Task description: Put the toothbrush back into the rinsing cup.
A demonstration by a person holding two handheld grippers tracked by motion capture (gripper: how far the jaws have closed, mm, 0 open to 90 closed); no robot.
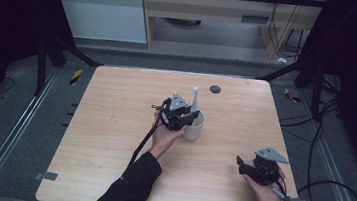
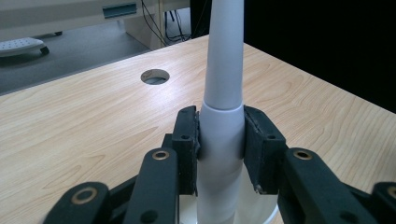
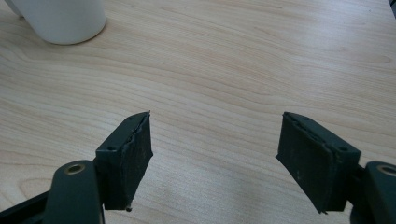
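A white cup (image 1: 195,127) stands near the middle of the wooden table (image 1: 113,124). A pale grey-white toothbrush-like handle (image 1: 194,100) stands upright in it. My left gripper (image 1: 181,115) is shut on that handle (image 2: 222,116), its two pads pressed on either side just above the cup's rim (image 2: 261,219). My right gripper (image 1: 241,165) hovers low over the table's front right, jaws wide apart with nothing between them (image 3: 215,154). The cup's base (image 3: 60,21) shows at the top left of the right gripper view.
A round cable hole (image 1: 215,89) sits near the table's far edge, also seen as a hole (image 2: 155,76) in the left gripper view. Black frame bars and cables (image 1: 322,146) flank the table. A cabinet (image 1: 215,14) stands beyond it.
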